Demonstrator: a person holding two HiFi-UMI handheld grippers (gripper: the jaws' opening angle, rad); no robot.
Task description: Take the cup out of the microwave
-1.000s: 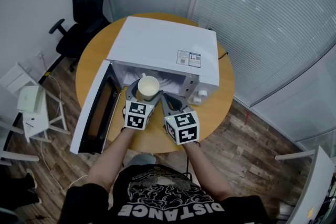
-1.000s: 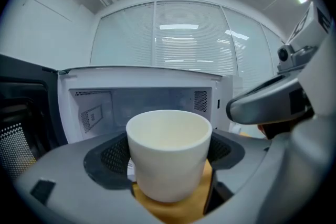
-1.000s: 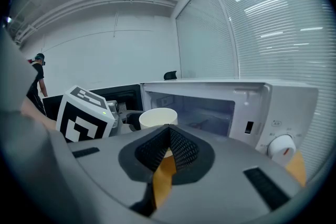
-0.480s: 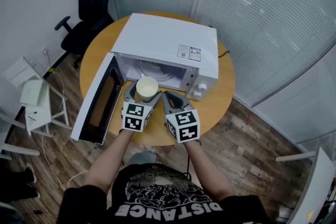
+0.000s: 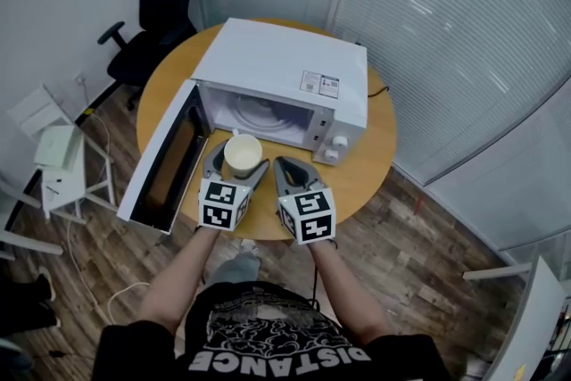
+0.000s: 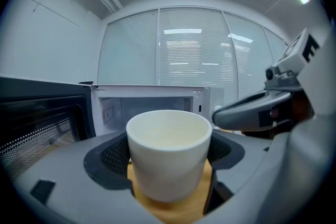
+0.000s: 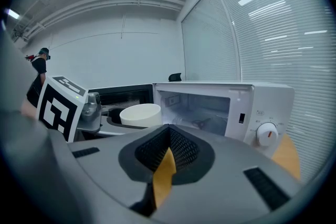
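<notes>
Left gripper view: the left gripper (image 6: pixel 169 157) clasps the white cup (image 6: pixel 169 136) just outside the open microwave (image 6: pixel 149 93) — the right gripper (image 7: pixel 169 138) is clenched, empty.

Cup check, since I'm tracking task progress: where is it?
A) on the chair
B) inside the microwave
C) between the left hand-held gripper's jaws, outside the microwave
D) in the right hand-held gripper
C: the cup sits gripped by the left hand-held gripper, in front of the open microwave.

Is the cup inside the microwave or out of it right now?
Out. The cup stands upright, gripped in the left hand-held gripper, in front of the open microwave, clear of its cavity.
</notes>
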